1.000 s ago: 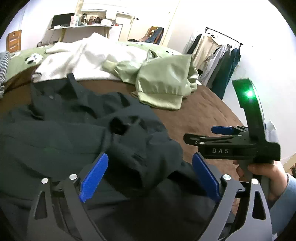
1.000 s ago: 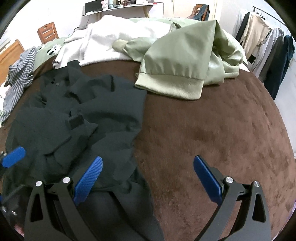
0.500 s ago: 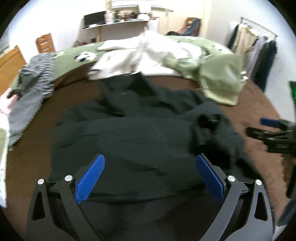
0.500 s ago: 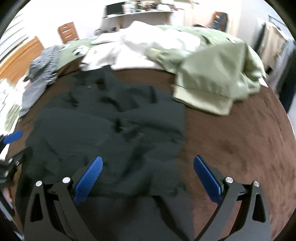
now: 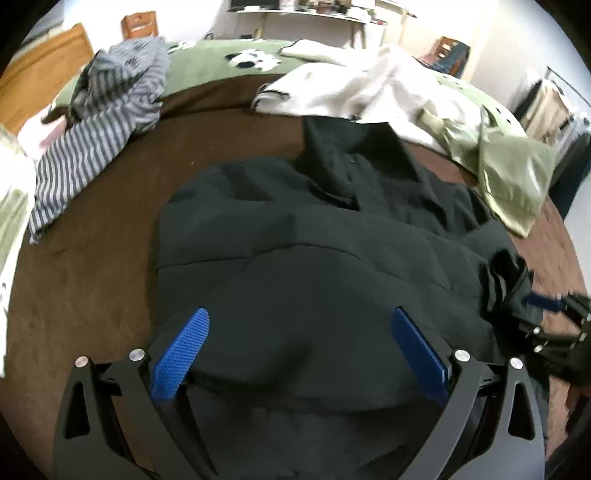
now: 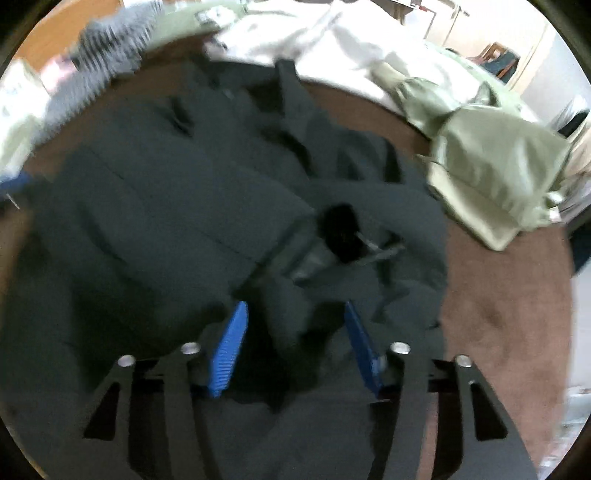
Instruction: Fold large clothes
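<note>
Now left claw (image 5: 297, 352) gapes; right claw (image 6: 291, 349), closing, seemingly bunches dark garment (image 6: 177, 206).

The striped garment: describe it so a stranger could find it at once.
Start from the brown blanket covering the bed. At its far left edge, left of the dark garment, lies the crumpled striped garment. It alone has grey and white stripes; its neighbours are plain.

Dark garment (image 5: 332, 266): near hem cut off by lower frame edge, both views. Right gripper (image 6: 295, 339): view motion-blurred; contact between pads and the garment's bunched fold not discernible. Striped cloth (image 6: 107, 44) beyond garment: smeared. Shelf items (image 5: 314, 5): too small to identify
</note>
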A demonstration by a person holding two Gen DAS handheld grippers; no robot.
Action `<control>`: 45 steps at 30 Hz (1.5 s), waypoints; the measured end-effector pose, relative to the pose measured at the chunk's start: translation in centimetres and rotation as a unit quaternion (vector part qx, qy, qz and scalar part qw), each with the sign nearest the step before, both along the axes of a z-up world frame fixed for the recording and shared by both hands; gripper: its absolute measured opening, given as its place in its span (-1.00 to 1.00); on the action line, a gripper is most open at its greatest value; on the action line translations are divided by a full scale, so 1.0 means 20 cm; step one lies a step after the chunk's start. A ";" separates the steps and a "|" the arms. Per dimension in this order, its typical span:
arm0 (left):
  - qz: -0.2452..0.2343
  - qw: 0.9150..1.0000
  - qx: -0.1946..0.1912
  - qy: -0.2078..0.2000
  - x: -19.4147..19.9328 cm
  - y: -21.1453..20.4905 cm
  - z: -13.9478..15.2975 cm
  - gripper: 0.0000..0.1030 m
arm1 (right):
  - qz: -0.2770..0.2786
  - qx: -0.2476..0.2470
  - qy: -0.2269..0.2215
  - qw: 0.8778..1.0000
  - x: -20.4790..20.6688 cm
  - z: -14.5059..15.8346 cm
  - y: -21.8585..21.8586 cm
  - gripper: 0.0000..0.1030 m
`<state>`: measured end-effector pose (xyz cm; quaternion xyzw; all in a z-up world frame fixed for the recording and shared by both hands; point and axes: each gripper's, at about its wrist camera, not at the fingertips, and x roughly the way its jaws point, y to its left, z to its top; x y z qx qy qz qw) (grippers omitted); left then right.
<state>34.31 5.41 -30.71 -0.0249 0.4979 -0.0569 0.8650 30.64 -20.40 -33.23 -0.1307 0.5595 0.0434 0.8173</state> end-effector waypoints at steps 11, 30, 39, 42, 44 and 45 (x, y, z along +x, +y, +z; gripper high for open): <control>-0.004 1.000 -0.008 0.006 0.07 0.09 -0.01 0.87 | -0.110 0.114 -0.024 0.987 -0.12 0.08 -0.25 -0.74; -0.026 0.999 0.018 0.040 0.08 -0.01 -0.27 0.87 | -0.376 0.188 0.002 0.908 -0.51 -0.21 -0.73 -0.40; -0.038 0.999 0.008 0.000 0.03 -0.08 -0.16 0.87 | -0.211 0.170 -0.111 0.956 -0.37 0.19 -0.61 0.31; -0.041 0.999 0.004 -0.012 0.03 -0.11 -0.12 0.87 | -0.186 0.191 -0.101 0.959 -0.22 0.20 -0.62 0.31; -0.043 0.999 0.009 -0.012 0.03 -0.13 -0.13 0.87 | -0.178 0.194 -0.096 0.960 -0.09 0.17 -0.63 0.30; -0.042 0.999 0.008 -0.010 0.03 -0.13 -0.14 0.87 | -0.176 0.197 -0.088 0.960 -0.04 0.14 -0.64 0.29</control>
